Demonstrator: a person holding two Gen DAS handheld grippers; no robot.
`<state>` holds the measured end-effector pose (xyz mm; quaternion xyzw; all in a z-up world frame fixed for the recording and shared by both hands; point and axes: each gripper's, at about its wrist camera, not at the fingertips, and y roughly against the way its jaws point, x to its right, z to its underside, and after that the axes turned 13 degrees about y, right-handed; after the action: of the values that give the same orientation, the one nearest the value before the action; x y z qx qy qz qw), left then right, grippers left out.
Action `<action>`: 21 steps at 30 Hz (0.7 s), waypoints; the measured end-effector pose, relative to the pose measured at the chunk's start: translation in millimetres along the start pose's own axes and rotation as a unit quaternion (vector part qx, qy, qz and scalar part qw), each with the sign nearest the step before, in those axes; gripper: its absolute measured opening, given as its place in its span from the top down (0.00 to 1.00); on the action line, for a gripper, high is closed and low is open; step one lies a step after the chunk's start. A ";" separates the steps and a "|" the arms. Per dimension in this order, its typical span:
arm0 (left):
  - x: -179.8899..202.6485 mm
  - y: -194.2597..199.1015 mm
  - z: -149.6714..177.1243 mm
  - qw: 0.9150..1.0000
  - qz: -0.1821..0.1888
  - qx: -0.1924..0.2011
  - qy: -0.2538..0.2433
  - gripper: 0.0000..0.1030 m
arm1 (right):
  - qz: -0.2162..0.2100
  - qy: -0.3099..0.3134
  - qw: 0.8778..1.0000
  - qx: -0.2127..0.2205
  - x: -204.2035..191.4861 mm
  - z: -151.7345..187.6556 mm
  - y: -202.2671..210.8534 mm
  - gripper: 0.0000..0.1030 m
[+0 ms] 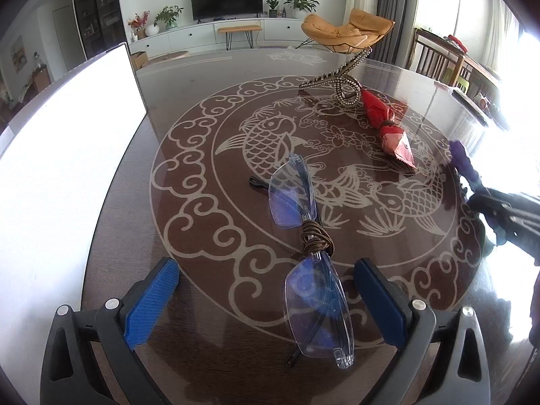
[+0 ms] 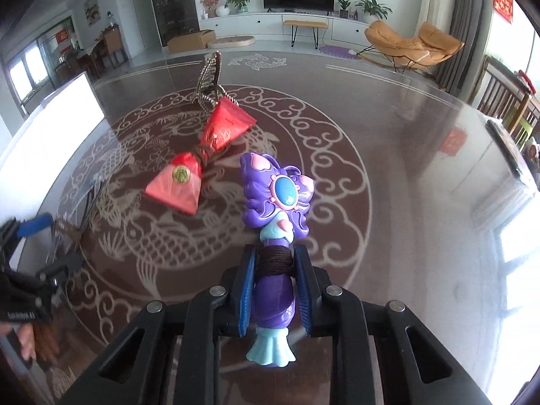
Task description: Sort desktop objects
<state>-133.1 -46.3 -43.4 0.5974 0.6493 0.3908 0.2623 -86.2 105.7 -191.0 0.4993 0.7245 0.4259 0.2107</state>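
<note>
My left gripper (image 1: pixel 266 283) is open, its blue pads either side of the near lens of clear-framed glasses (image 1: pixel 305 256) lying on the dark table (image 1: pixel 209 229), a brown cord wound round their bridge. My right gripper (image 2: pixel 274 283) is shut on a purple and teal toy wand (image 2: pixel 275 202), gripping its cord-wrapped handle above the table; it also shows in the left wrist view (image 1: pixel 460 160). A red wrapped packet (image 2: pixel 202 155) tied at its middle lies ahead of the wand, also in the left wrist view (image 1: pixel 388 125). A beaded metal hair claw (image 1: pixel 341 77) stands behind it.
A white board or box (image 1: pixel 67 168) stands along the table's left side, also in the right wrist view (image 2: pixel 64 121). The table's glass top carries a fish and cloud pattern. Chairs stand beyond the far right edge (image 1: pixel 438 57).
</note>
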 end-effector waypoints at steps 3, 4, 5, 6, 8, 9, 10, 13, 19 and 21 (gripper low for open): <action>0.0 0.0 0.0 1.000 0.000 0.000 0.000 0.00 | 0.014 -0.003 1.000 0.016 -8.0 43.5 26.6 0.74; 0.0 0.0 0.0 1.000 0.000 0.000 0.000 0.00 | 0.014 -0.013 1.000 0.021 -8.0 53.9 32.8 0.71; 0.0 0.0 -0.1 1.000 0.000 0.000 0.000 0.00 | 0.014 -0.022 0.999 0.028 -8.5 62.0 37.1 0.56; 0.0 -0.1 0.0 1.000 0.000 0.000 0.000 0.00 | 0.011 -0.030 0.999 0.030 -8.3 67.2 38.6 0.35; -0.1 0.0 -0.2 1.000 0.000 0.000 0.000 0.00 | 0.006 -0.036 0.999 0.034 -11.1 70.2 40.3 0.23; -0.1 -0.1 -0.1 1.000 0.000 0.000 0.000 0.00 | 0.010 -0.034 0.999 0.032 -11.9 69.6 39.2 0.23; -0.1 -0.1 0.1 1.000 0.000 0.000 0.000 0.00 | 0.012 -0.034 0.999 0.031 -13.1 68.3 39.0 0.22; -0.1 -0.2 -0.1 1.000 0.000 0.000 0.000 0.00 | 0.009 -0.045 0.999 0.029 -10.9 64.8 35.9 0.14; 0.0 -0.2 -0.1 1.000 0.000 0.000 0.000 0.00 | 0.034 -0.043 0.998 0.007 -21.5 68.4 37.4 0.01; 0.0 -0.2 -0.1 1.000 0.000 0.000 0.000 0.00 | 0.036 -0.046 0.998 0.005 -20.0 69.1 37.3 0.00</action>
<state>-133.4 -46.3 -43.5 0.5973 0.6493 0.3910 0.2622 -7.2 120.9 -200.5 0.5451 0.6976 0.4064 0.2260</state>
